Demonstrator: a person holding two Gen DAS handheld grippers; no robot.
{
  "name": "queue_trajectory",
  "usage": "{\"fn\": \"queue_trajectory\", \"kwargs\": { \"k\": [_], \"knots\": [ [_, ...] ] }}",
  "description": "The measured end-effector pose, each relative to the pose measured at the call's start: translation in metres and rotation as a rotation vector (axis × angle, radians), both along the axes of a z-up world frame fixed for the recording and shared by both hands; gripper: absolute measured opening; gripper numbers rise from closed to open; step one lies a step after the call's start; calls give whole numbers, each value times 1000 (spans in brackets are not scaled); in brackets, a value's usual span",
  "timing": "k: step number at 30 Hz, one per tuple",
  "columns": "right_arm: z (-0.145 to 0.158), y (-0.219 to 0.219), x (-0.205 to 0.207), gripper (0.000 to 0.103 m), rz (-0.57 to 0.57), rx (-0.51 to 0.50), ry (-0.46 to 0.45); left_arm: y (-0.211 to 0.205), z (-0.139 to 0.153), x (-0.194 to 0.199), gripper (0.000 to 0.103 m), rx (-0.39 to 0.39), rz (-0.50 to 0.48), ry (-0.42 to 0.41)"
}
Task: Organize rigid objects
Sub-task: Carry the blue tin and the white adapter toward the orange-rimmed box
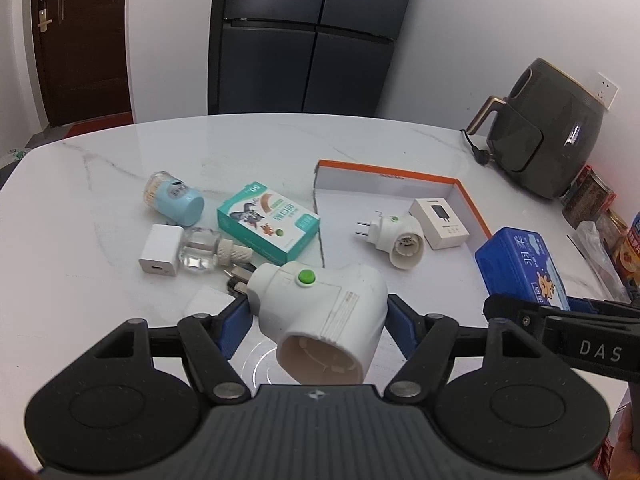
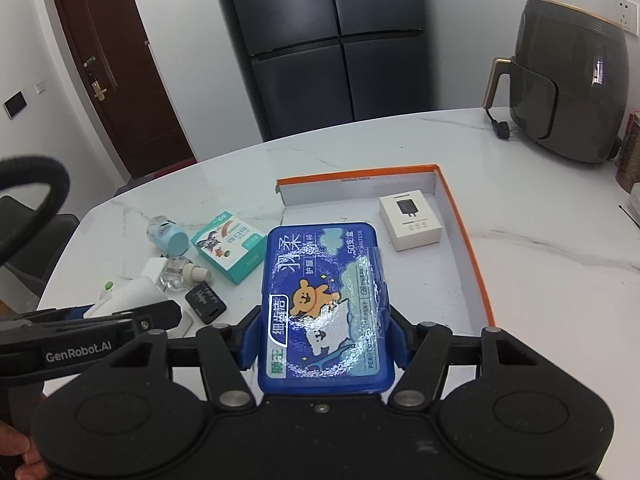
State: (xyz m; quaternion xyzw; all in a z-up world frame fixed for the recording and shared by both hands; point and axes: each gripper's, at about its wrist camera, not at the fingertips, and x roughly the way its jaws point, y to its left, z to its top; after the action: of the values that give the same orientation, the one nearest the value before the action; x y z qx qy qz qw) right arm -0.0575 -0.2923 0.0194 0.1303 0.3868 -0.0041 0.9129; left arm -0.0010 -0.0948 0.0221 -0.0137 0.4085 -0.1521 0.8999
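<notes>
Left view first. Far off to the left of the left tongs (image 1: 320, 316): a brown door (image 1: 80, 40). Nearer, ahead and to the left on the white table (image 1: 80, 320): a jar with a blue cap (image 1: 176, 200) lying on its side, a white cube charger (image 1: 160, 252), a small clear bottle (image 1: 204, 254) touching the cube, and a green box (image 1: 268, 226) just beside the bottle.

Right between the blue fingers (image 1: 236, 320): a white plug (image 1: 320, 292) with a green button, squeezed tight from both sides and lifted off the table, its round hole facing the camera. Tucked just behind the plug: something small and black (image 1: 236, 278), mostly hidden.

Ahead and to the right: an orange-edged tray (image 1: 392, 172), with a second white plug (image 1: 396, 240) and a small white box (image 1: 440, 222) close together inside. Further right: a blue box (image 1: 520, 268), with a black arm of the right tongs (image 1: 560, 320) under it. Far right: a grey air fryer (image 1: 548, 128).

Now the right view. At the left edge: the left tongs (image 2: 104, 306) seen from the side, with the white plug (image 2: 132, 292) peeking out. Just right of that: the small black thing (image 2: 206, 304), in plain sight here, flat on the table. Beyond it: the same jar, bottle and green box.

In the middle: the right tongs (image 2: 326, 340), clamped on the blue box (image 2: 324, 300) from both sides, held up over the near part of the tray (image 2: 472, 260). Blocked by the blue box here: the second white plug, seen only from the left side. Ahead and right of the fingers: the small white box (image 2: 410, 220) near the tray's far corner. Far right again: the air fryer (image 2: 568, 92).
</notes>
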Motion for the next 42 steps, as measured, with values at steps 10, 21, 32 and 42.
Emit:
{"fn": "queue_trajectory", "kwargs": {
  "k": [10,21,32,42],
  "knots": [
    [-1,-17,-3,73,-28,3,-1,-22,-3,-2,73,1,-36,7],
    [-3,-35,-1,73,-45,7,-1,-41,-6,-3,73,4,-54,11],
    [-7,-45,5,73,-37,9,0,-50,-7,-1,73,10,-46,12],
    [-6,-53,12,73,-27,-8,-3,-57,-6,4,73,14,-34,6]
  ]
}}
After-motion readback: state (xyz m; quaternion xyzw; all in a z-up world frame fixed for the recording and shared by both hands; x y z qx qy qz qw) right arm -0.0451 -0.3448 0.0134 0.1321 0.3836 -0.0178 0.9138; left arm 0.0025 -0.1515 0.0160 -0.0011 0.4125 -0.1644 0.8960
